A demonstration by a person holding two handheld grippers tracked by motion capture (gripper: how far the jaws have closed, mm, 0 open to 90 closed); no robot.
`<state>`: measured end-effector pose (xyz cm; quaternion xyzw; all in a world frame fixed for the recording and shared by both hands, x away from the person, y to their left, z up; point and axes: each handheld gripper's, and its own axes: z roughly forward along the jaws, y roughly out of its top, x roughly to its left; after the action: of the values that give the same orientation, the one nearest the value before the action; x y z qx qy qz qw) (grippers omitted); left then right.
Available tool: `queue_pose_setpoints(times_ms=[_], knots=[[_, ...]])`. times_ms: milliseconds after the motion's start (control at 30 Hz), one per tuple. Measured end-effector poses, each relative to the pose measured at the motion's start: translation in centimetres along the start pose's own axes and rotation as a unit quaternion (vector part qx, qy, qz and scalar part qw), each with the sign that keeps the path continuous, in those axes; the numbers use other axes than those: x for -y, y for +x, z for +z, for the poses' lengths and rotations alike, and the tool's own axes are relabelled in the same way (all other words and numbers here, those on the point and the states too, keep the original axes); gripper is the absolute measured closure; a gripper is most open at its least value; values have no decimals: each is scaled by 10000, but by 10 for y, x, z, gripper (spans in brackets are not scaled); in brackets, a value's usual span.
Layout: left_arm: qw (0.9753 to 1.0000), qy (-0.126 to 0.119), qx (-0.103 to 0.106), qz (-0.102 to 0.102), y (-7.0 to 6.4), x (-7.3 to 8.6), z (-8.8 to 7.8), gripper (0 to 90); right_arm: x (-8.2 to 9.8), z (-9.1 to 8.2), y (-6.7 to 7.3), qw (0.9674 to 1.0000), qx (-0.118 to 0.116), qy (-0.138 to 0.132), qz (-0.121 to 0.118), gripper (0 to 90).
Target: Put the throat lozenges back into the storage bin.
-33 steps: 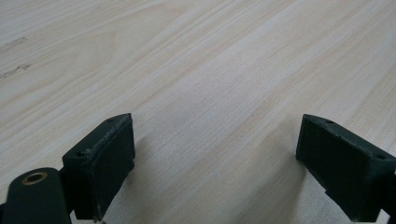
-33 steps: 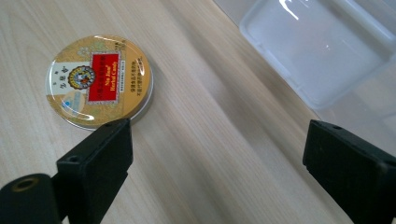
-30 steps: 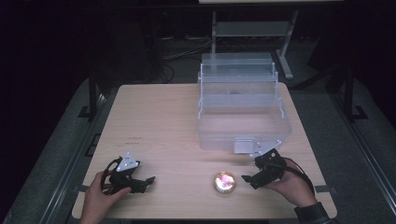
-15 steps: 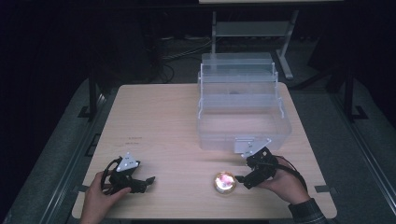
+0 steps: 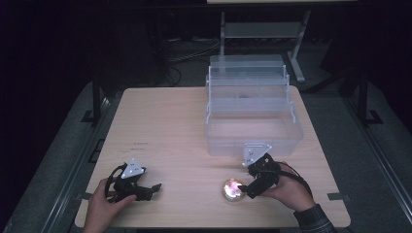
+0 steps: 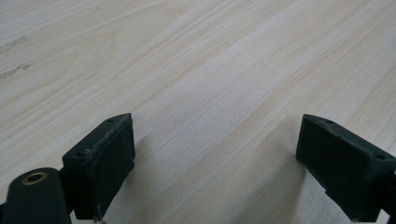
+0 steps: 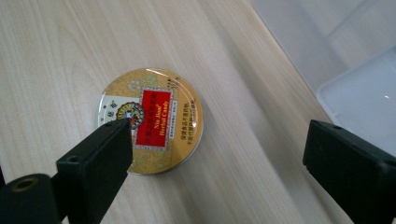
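Observation:
A round gold candy tin (image 5: 233, 189) (image 7: 152, 120) with a red label lies flat on the wooden table near the front edge. My right gripper (image 5: 248, 188) (image 7: 219, 168) hovers just right of it, open, jaws wide apart; one jaw overlaps the tin's near edge in the right gripper view, and nothing is held. My left gripper (image 5: 151, 188) (image 6: 212, 170) rests at the front left of the table, open, with bare wood between its jaws. A clear plastic tiered box (image 5: 252, 116) (image 7: 355, 70) stands open behind the tin.
The wooden table (image 5: 165, 126) has bare room across its left and middle. The clear box takes up the right rear part. Dark floor and a metal stand (image 5: 262, 29) lie beyond the far edge.
My right gripper has moved left and forward towards the candy tin, ending right beside it. The left gripper has stayed where it was.

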<state>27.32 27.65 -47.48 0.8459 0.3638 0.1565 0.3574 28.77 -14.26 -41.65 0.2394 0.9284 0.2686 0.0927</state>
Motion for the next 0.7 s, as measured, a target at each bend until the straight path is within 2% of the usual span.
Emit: queue_pose_setpoints(times_ms=[700], knots=[[10000,0,0,0,0,0,0,108,-19,17,16,9988,-275,166,-359,80]])
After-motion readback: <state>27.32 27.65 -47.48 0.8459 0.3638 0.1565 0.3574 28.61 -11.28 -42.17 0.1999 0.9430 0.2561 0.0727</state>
